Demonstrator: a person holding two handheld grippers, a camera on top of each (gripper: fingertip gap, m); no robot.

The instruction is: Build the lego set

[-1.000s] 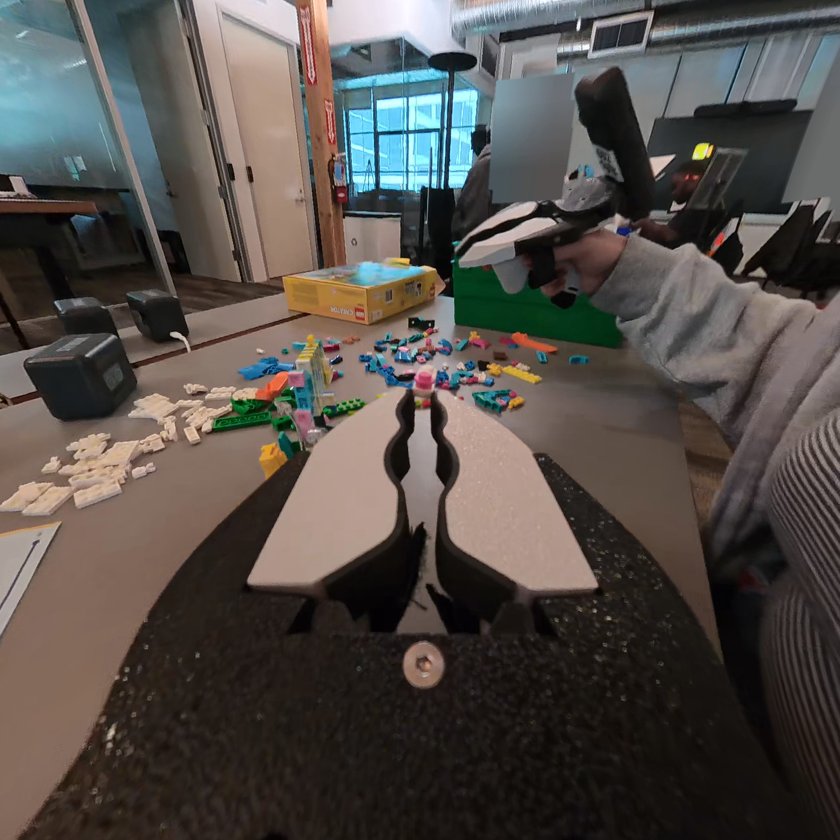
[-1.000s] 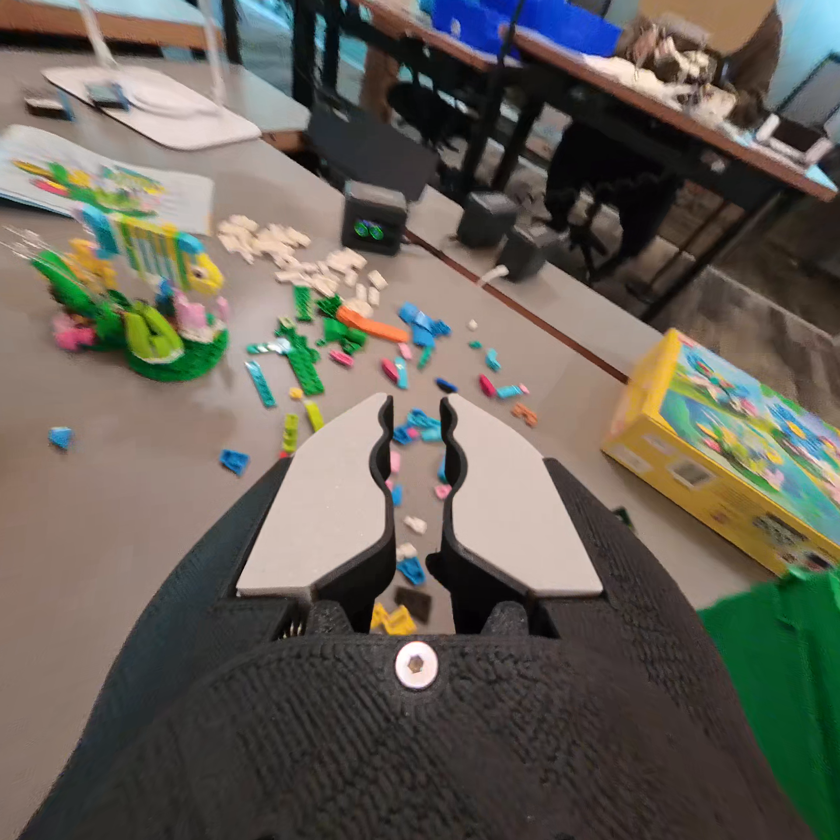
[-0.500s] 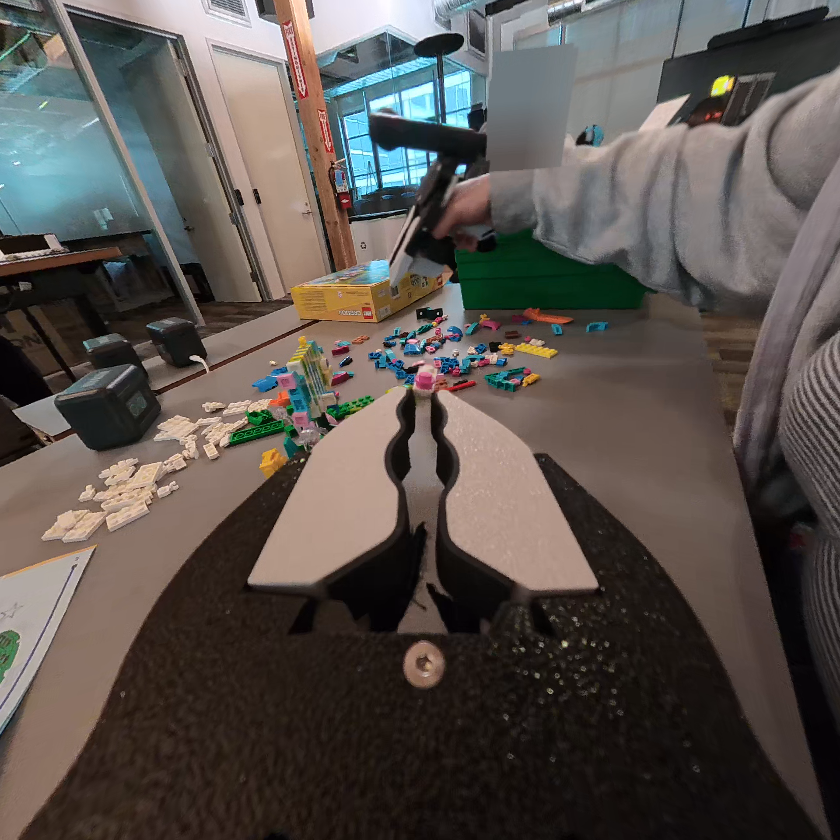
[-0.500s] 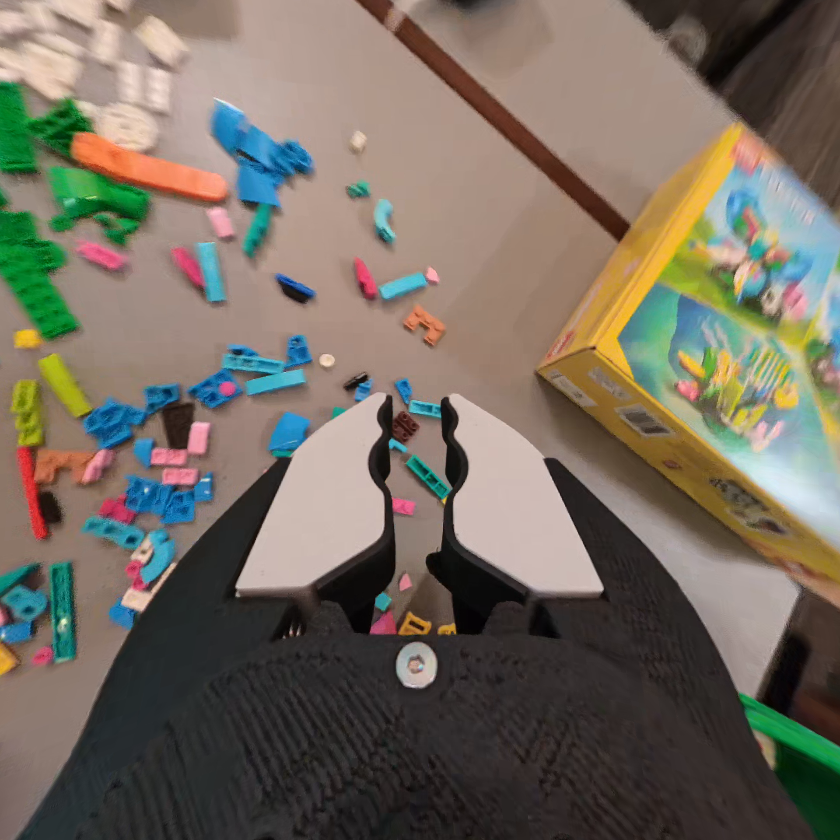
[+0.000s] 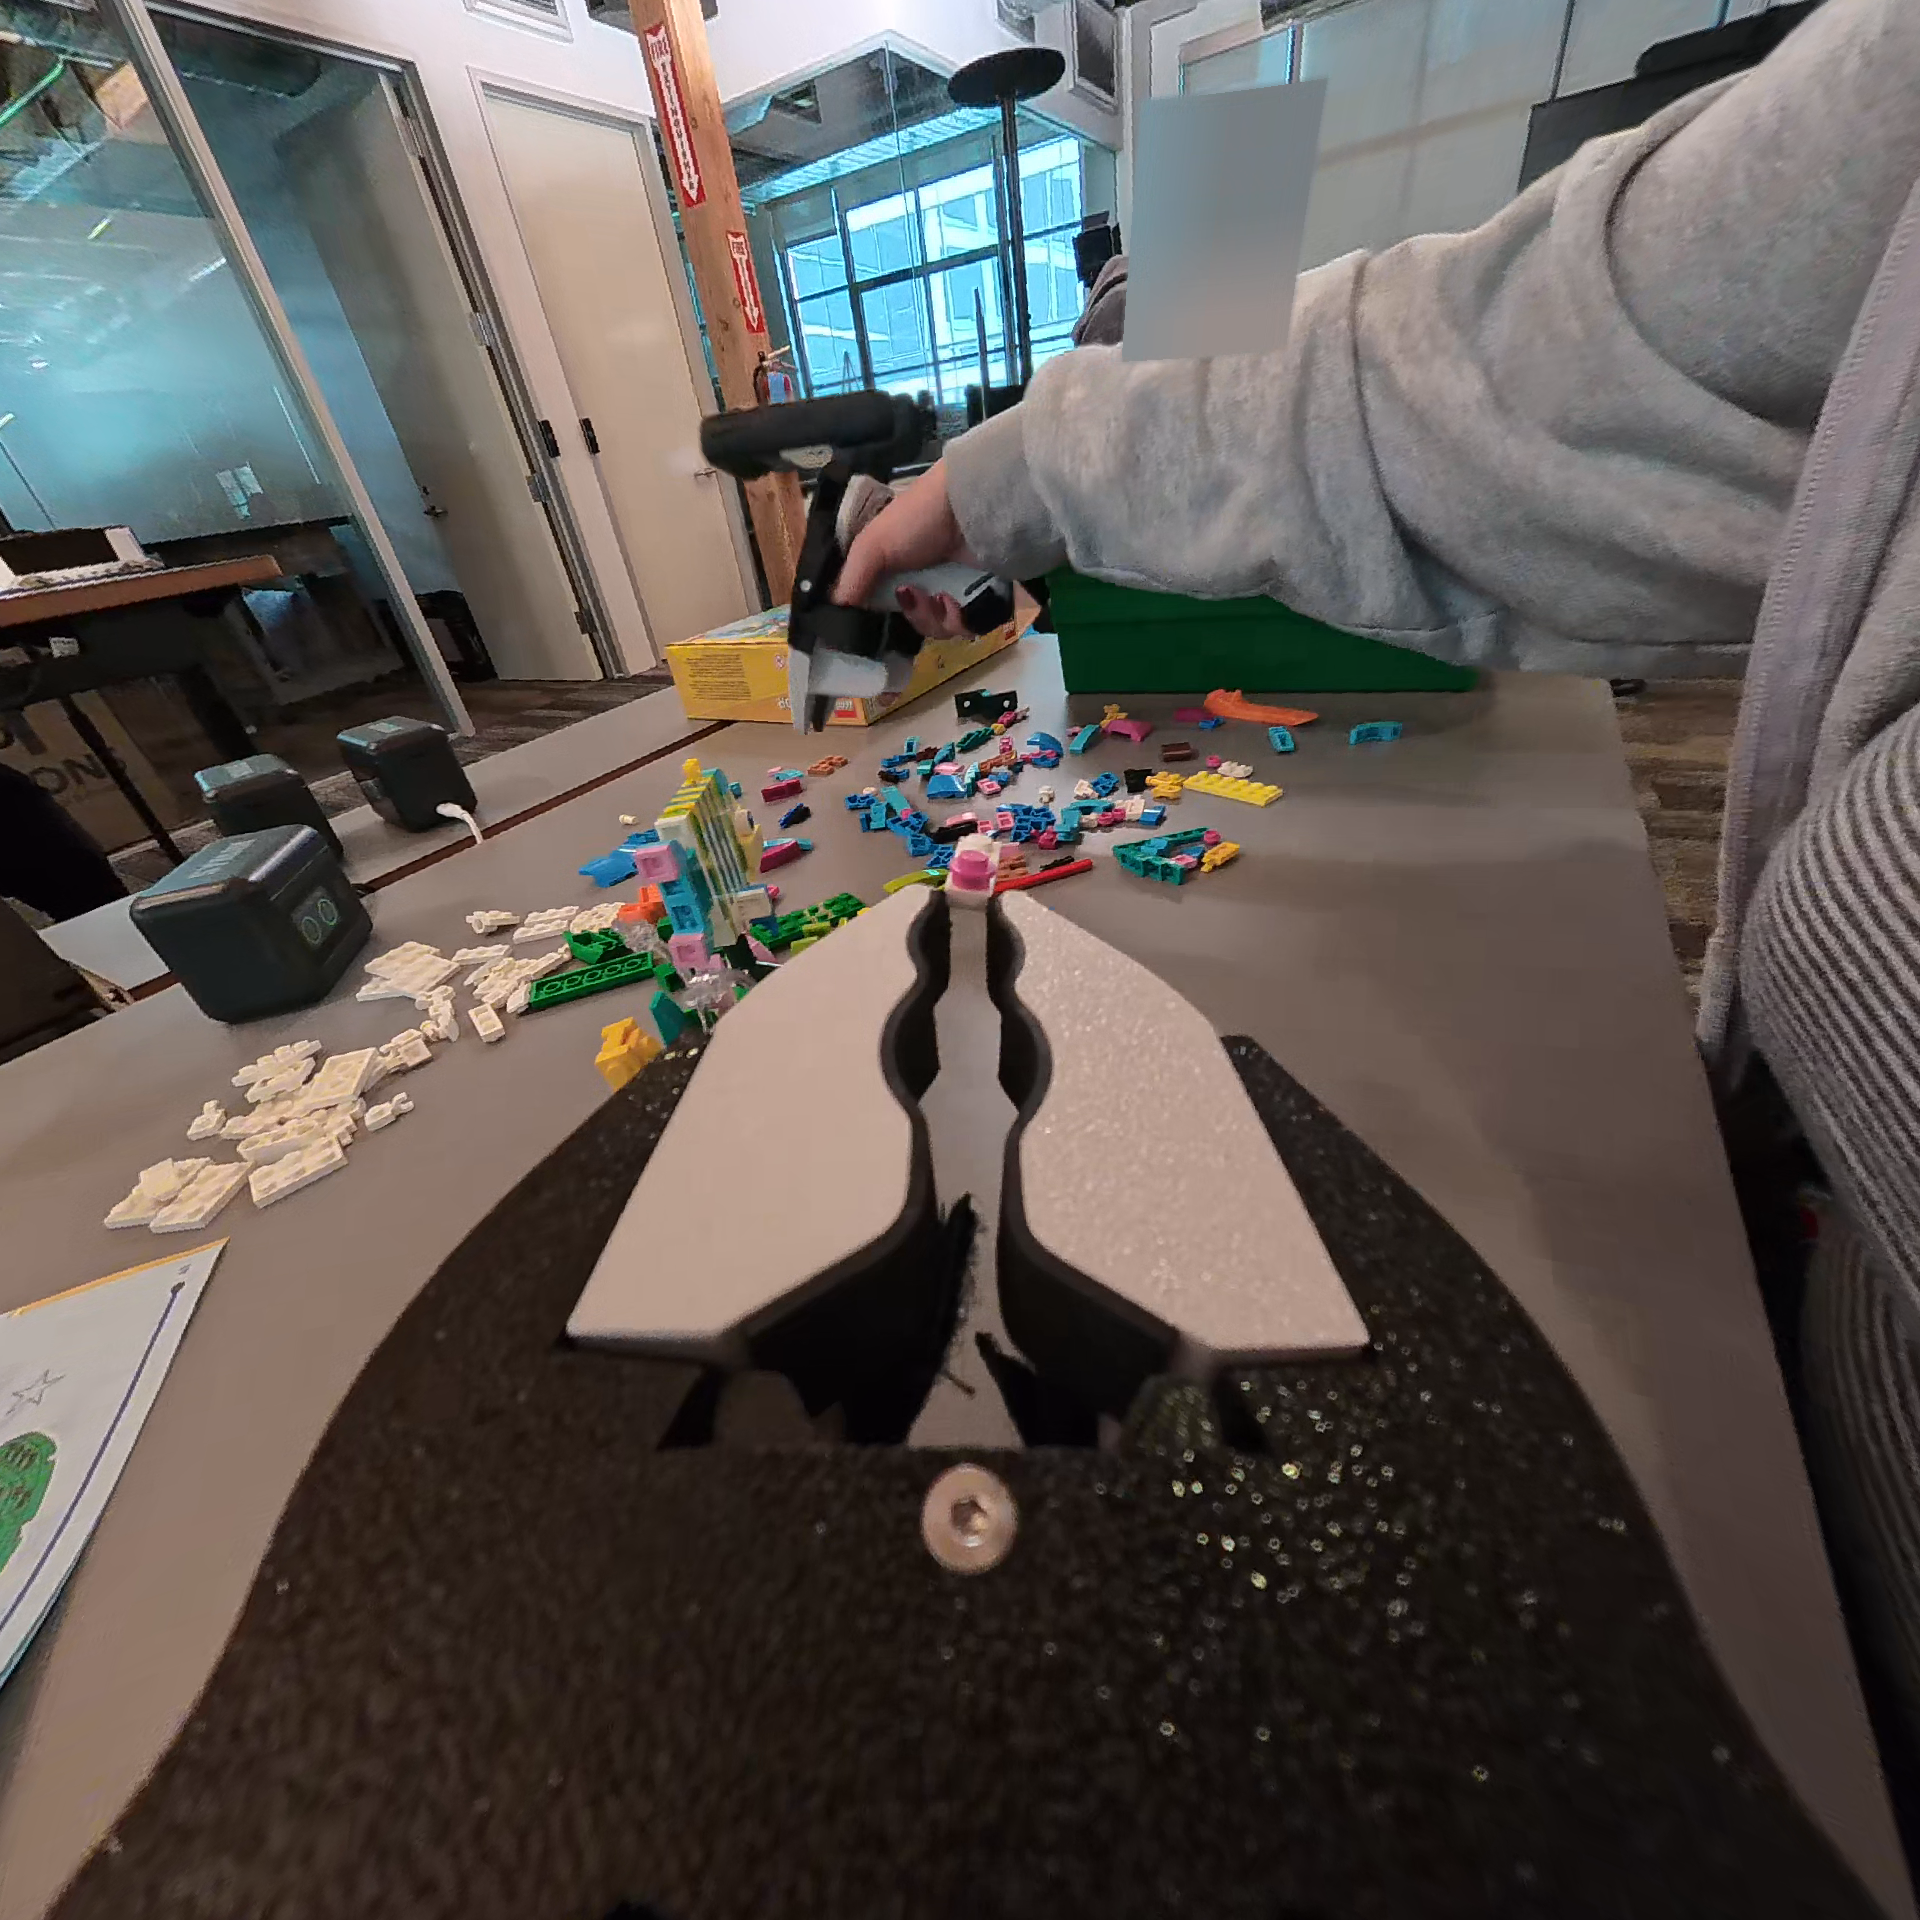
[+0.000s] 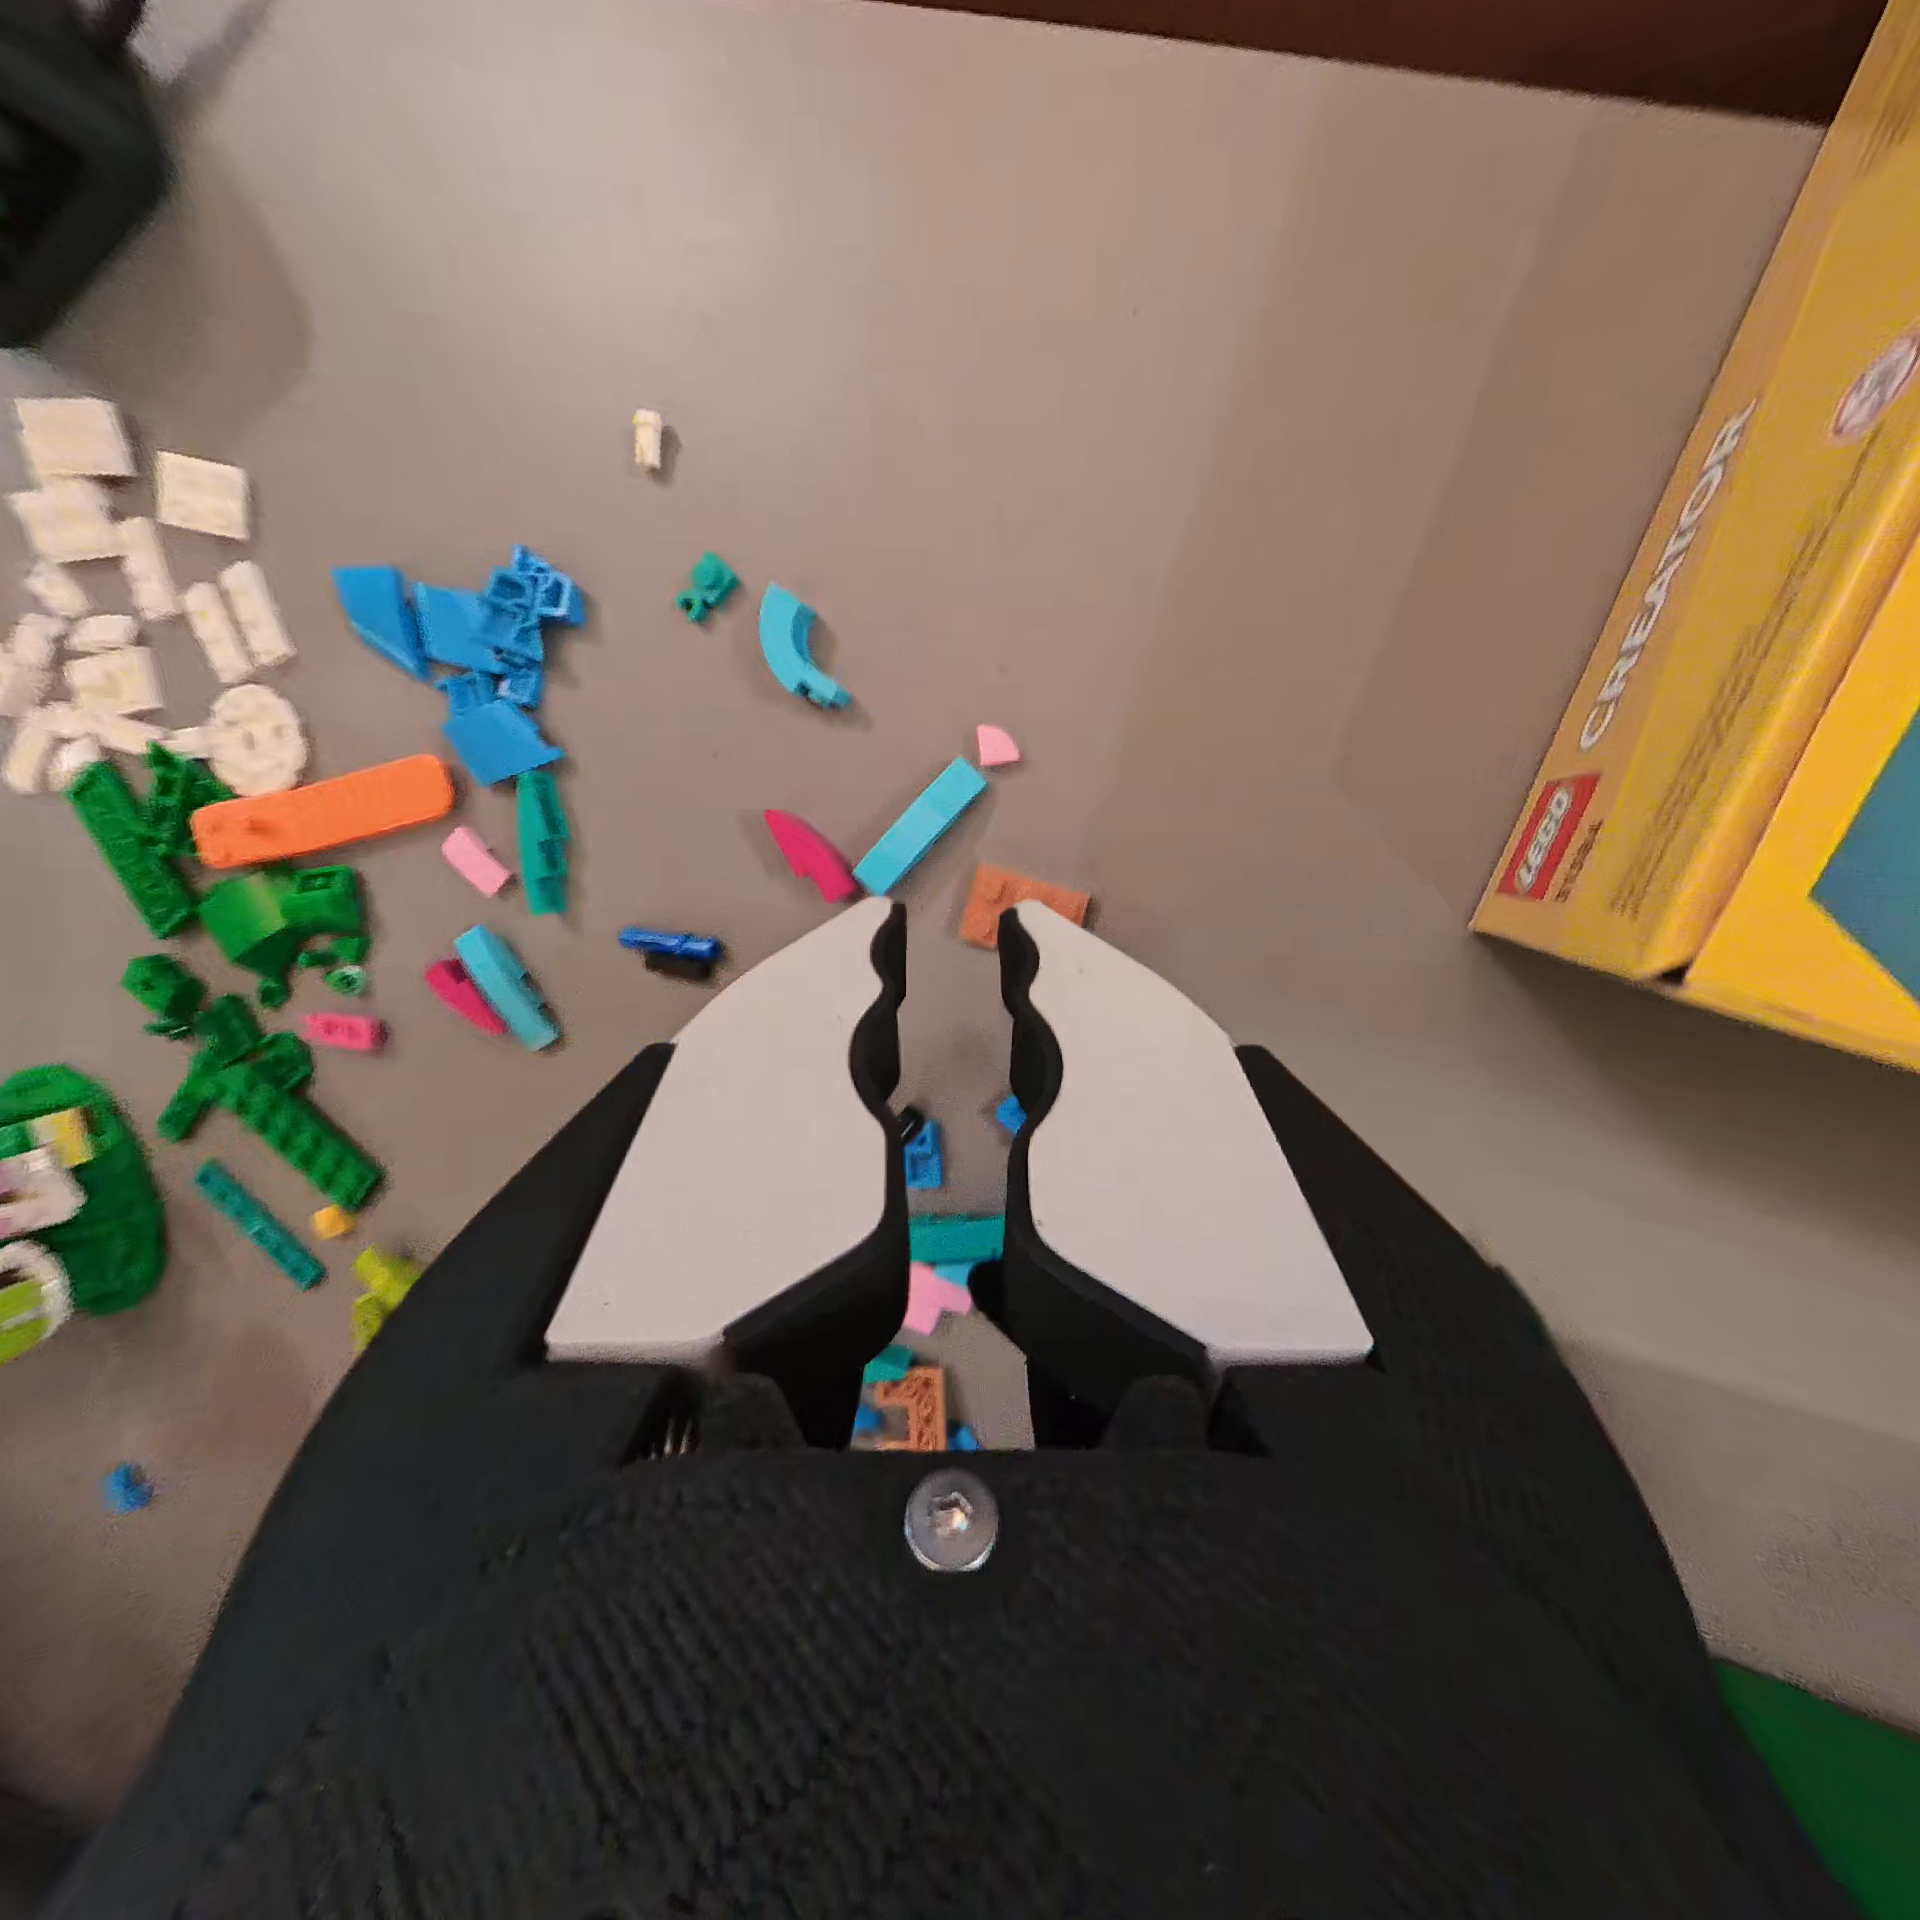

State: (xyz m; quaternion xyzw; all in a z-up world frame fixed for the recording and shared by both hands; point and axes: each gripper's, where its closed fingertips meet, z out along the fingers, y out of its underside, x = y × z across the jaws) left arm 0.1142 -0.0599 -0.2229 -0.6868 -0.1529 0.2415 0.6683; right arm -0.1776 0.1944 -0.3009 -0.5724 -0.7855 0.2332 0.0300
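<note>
My left gripper (image 5: 971, 902) is shut on a small pink-and-white piece (image 5: 972, 871) and holds it above the grey table (image 5: 1403, 997). A partly built colourful model (image 5: 712, 857) stands to its left; the model's green base shows in the right wrist view (image 6: 94, 1195). My right gripper (image 6: 948, 916) is slightly open and empty. It points down at the table just above a small orange plate (image 6: 987, 896), with loose coloured pieces (image 6: 499, 665) to its left. The left wrist view shows the right gripper (image 5: 821, 686) held by a hand near the yellow box.
A yellow set box (image 6: 1766, 623) lies right of my right gripper, and a green bin (image 5: 1247, 644) stands behind it. White pieces (image 5: 291, 1101), black cubes (image 5: 249, 925) and an instruction booklet (image 5: 62, 1434) lie at the left. A grey sleeve (image 5: 1455, 416) crosses overhead. My hands' fingertips stand some 40 centimetres from each other.
My right gripper has swung down and left, from raised in the air to pointing at the table beside the yellow box. My left gripper has kept hold of the pink-and-white piece.
</note>
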